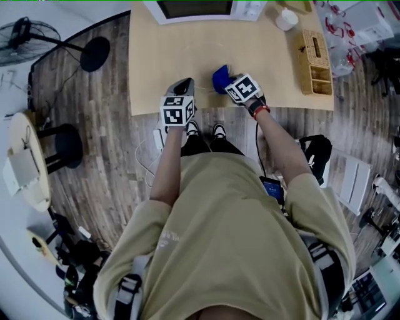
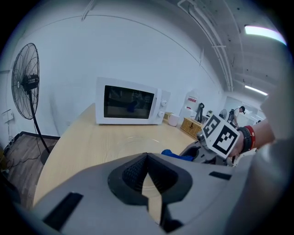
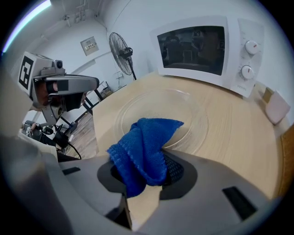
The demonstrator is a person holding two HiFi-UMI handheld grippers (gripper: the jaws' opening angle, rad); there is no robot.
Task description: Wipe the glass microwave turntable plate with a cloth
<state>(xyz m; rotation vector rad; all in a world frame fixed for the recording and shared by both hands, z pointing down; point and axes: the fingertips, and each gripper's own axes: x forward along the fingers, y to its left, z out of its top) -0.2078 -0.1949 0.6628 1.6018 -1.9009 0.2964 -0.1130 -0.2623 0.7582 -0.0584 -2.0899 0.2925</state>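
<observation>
Table: pale wood top (image 1: 156, 75) filling the upper middle of the head view, its near edge just beyond the person's shoes.
Person: torso in a tan shirt (image 1: 231, 237) fills the lower half of the head view, both forearms reaching up-frame to the table edge.
Microwave: white (image 1: 200, 9), door shut, at the top centre of the head view on the far side of the table; upper right in the right gripper view (image 3: 206, 46).
Fan: black standing fan (image 1: 25, 37) on the floor, upper left of the head view.
Glass turntable plate: clear disc (image 3: 183, 110) lying flat on the table in front of the microwave, centre of the right gripper view; only a faint ring in the head view (image 1: 200, 59).
Wicker basket: (image 1: 314, 61) at the table's right edge, upper right of the head view.
Left gripper: (image 2: 147, 176) at the near table edge, left of the plate; jaws brought together at the tips with nothing between them.
Right gripper: (image 3: 147, 176) just right of the left one, jaws clamped on the cloth.
Cloth: blue, bunched (image 3: 144, 149), sticking out of the right jaws toward the plate's near rim; contact with the glass cannot be told.
Cup: white (image 1: 286, 19), beside the microwave at top right.
</observation>
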